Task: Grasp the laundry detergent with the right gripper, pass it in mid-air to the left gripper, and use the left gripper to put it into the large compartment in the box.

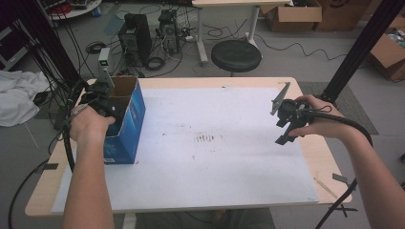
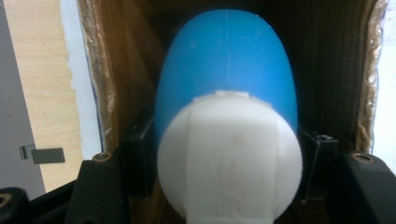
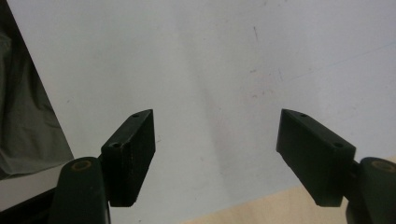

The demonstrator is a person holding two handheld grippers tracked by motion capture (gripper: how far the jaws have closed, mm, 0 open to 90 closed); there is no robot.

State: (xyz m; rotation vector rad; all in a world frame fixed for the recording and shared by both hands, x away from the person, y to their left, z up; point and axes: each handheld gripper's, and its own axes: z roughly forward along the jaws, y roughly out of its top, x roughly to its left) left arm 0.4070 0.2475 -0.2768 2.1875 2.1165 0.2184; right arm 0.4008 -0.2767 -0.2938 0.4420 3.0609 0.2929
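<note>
Overhead, your left gripper (image 1: 102, 102) dips into the blue box (image 1: 126, 124) at the table's (image 1: 305, 162) left edge. Up close, it clamps a blue-and-white bottle (image 2: 226, 126) inside that box. Your right gripper (image 3: 217, 154) gapes empty over the white sheet (image 3: 210, 60).

The right gripper (image 3: 217, 158) holds its two black jaws apart, with nothing between them, rising from seven and five o'clock. Behind them spreads a white sheet (image 3: 210, 60) with faint specks towards two o'clock. A strip of pale wooden table (image 3: 261, 210) shows at six o'clock, grey floor (image 3: 23, 116) at nine.
</note>
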